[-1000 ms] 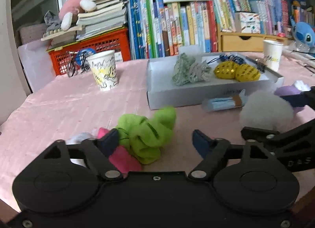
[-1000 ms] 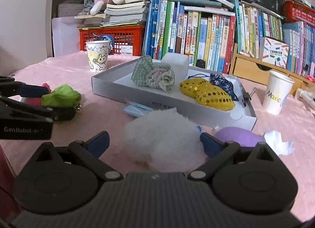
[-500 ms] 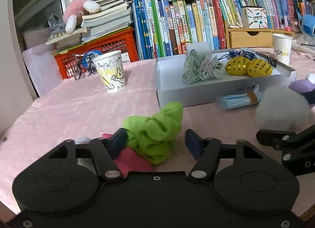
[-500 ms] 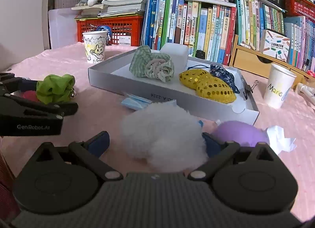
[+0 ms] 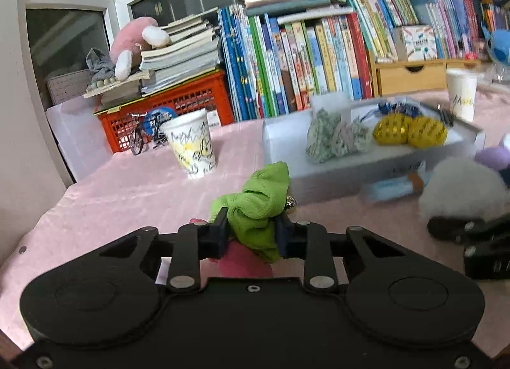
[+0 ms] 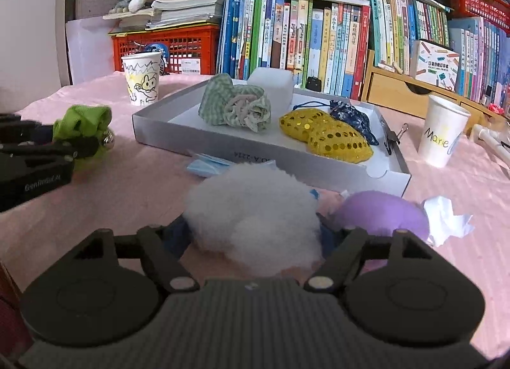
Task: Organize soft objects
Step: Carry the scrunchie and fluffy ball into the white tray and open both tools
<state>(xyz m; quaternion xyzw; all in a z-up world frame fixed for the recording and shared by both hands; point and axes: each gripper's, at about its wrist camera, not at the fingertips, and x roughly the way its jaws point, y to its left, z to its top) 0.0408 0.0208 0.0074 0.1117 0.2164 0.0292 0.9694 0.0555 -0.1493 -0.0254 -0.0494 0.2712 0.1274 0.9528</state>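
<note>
My left gripper is shut on a green cloth scrunchie with a small bell and holds it just above the pink tablecloth; it also shows in the right wrist view. A pink soft object lies under it. My right gripper is closed on a white cotton fluff ball, which also shows in the left wrist view. The grey box lid tray holds a checked scrunchie, yellow sequin pouches and a blue cloth.
A purple plush, a crumpled tissue and a blue face mask lie in front of the tray. Paper cups stand at the left and right. Books and a red basket line the back.
My left gripper closed on the green scrunchie and lifted it slightly. My right gripper's fingers narrowed onto the white fluff ball.
</note>
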